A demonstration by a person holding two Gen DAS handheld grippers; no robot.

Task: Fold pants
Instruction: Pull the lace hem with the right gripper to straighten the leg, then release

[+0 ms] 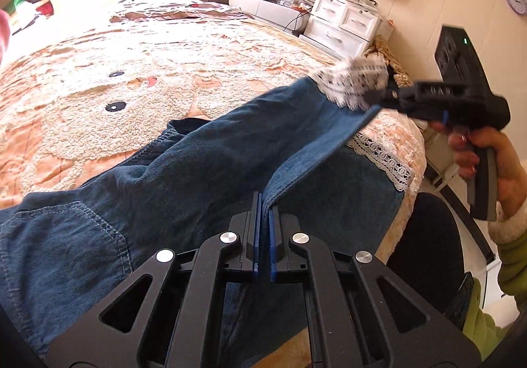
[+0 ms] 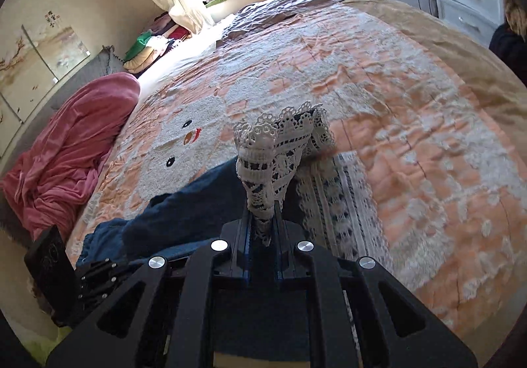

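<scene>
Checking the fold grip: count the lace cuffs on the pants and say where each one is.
2. One lace cuff is pinched in the right gripper, lifted off the bed. The other lace cuff lies flat on the bedspread near its edge. The left gripper clamps a denim fold.

No legible text — none anywhere.

The pants were dark blue denim with lighter stitching, their cuffs trimmed in white openwork lace. The bedspread was peach with a fuzzy cream cartoon face, black eyes and a red mark. A pink blanket lay bunched beside it. Both grippers were black with blue pads.
</scene>
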